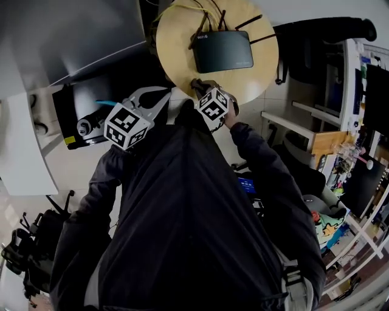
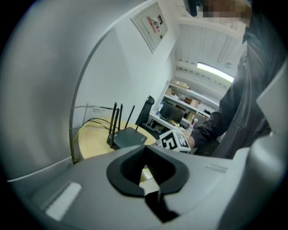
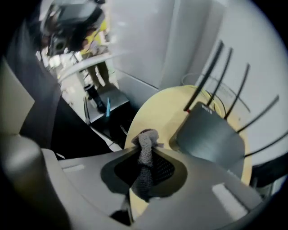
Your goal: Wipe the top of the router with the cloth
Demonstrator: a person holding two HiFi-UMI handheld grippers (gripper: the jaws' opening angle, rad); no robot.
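A black router [image 1: 223,51] with several antennas lies flat on a round wooden table [image 1: 176,42]. My right gripper [image 1: 199,88] hovers at the table's near edge, just short of the router, and is shut on a grey knitted cloth [image 1: 197,84]. In the right gripper view the cloth [image 3: 145,155] stands up between the jaws, with the router [image 3: 209,134] ahead to the right. My left gripper [image 1: 159,98] stays back off the table's left edge, shut with nothing in it. From the left gripper view the router [image 2: 129,137] sits farther off on the table [image 2: 92,139].
Yellow and black cables [image 1: 182,7] run off the back of the table behind the router. A white desk [image 1: 24,146] and dark equipment [image 1: 79,115] stand to the left. A black office chair [image 1: 316,36] and cluttered shelves [image 1: 358,121] stand at the right.
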